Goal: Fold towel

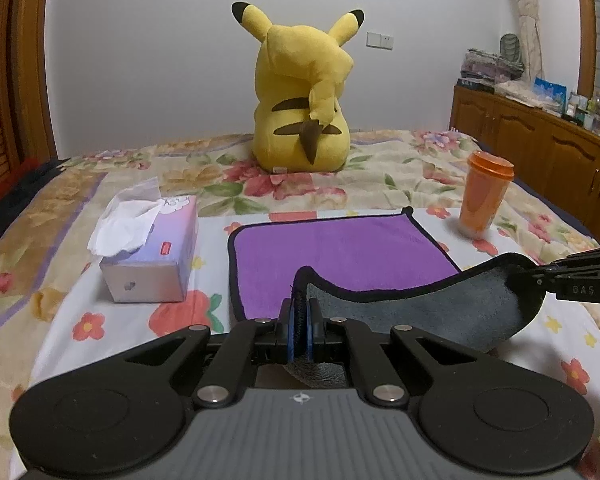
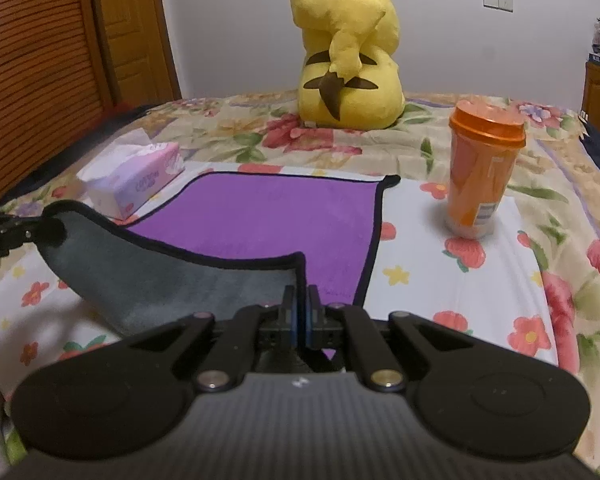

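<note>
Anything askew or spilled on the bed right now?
Nothing stands out: the orange lidded cup stands upright, the tissue box sits beside the purple towel, whose near edge both hand-held grippers hold lifted.

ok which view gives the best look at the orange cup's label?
Right wrist: the orange cup is close, and its white label patch shows low on the side. In the left wrist view the cup sits farther off, blurred, with no label readable.
</note>
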Action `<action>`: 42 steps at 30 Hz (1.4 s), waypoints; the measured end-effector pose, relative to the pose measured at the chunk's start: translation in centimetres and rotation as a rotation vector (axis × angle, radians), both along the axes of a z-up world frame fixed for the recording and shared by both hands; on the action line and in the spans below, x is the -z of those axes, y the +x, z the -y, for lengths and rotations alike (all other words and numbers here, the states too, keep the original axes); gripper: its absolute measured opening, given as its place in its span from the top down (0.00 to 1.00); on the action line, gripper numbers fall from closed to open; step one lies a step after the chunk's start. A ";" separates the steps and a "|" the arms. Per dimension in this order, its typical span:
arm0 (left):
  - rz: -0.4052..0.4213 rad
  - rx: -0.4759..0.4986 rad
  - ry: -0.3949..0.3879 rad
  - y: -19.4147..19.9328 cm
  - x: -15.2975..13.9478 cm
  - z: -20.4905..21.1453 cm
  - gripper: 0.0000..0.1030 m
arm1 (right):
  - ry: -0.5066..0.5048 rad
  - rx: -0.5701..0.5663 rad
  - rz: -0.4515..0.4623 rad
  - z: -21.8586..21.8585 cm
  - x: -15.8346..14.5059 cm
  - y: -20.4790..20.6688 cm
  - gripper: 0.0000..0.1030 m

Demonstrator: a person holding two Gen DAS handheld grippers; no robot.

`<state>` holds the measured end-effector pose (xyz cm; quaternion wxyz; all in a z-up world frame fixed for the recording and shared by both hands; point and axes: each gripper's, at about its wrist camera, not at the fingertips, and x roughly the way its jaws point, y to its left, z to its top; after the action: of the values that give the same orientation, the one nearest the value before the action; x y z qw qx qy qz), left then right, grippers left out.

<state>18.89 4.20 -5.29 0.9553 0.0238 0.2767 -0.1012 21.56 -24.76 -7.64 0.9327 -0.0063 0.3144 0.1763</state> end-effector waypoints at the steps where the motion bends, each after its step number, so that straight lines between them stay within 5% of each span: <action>1: 0.006 0.000 0.001 0.1 0.0 0.1 0.92 | -0.001 -0.002 0.002 -0.1 0.0 -0.1 0.96; 42: 0.039 -0.006 -0.004 4.8 0.7 -0.5 0.92 | -0.036 -0.028 0.039 -0.2 1.1 3.8 0.96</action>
<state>23.65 4.71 -6.01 0.9608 0.0233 0.2579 -0.0985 25.34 -24.57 -8.71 0.9359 -0.0310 0.2992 0.1836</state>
